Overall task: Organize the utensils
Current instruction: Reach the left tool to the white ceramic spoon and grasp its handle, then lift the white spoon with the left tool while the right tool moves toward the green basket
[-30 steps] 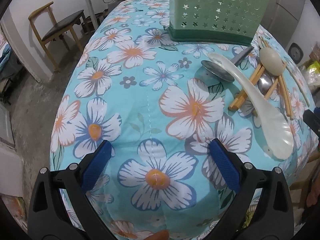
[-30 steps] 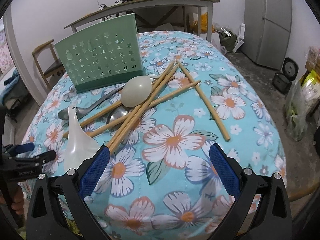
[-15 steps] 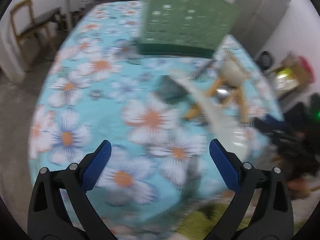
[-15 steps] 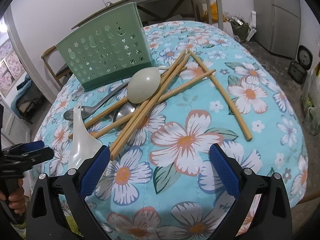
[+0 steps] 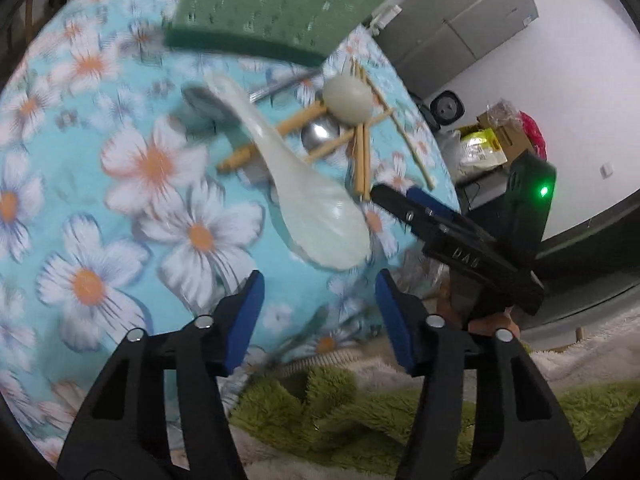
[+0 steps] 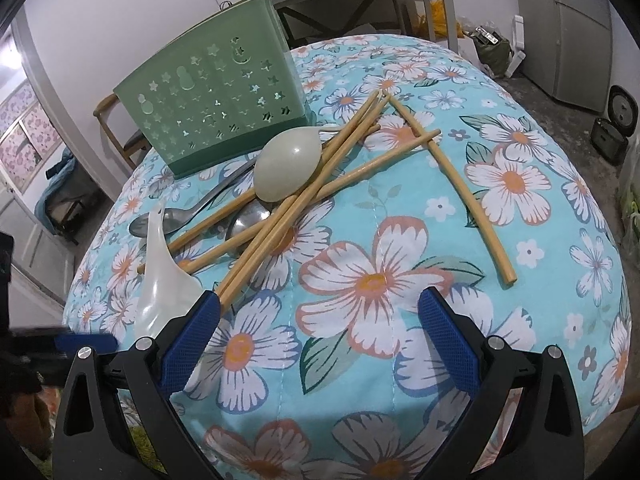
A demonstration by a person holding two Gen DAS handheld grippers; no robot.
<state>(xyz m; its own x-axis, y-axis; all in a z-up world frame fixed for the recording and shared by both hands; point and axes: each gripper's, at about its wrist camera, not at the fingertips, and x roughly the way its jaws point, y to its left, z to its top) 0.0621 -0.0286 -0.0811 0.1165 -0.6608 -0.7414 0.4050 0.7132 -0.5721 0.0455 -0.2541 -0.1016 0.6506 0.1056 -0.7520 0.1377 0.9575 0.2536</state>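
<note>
Here the only writing to read is a few pale letters, something like "DAS", on the side of the black right tongs (image 5: 404, 196) as the left camera sees them. A tall green plastic holder with little star holes (image 6: 216, 100) stands at the back of the desk with the blue flowery cloth (image 6: 400, 220). In front of it lies a messy heap: a bunch of long tan wooden chopsticks (image 6: 320, 176) crossed over each other, a round pale green spoon (image 6: 288, 168) sitting on top of them, and two shiny metal spoons (image 6: 192, 210) partly under the sticks. One chopstick lies on its own, off to the right side. A big milky white plastic spoon (image 5: 304, 196) lies at the near edge of the cloth, with its wide bowl toward the left tongs (image 5: 318, 300). The bowl is just ahead of those blue pads and nothing is between them. The left tongs are closing and are about half apart. The right tongs (image 6: 318, 328) are wide apart and hold nothing; the ends of two chopsticks and the white spoon lie just beside their left pad.
</note>
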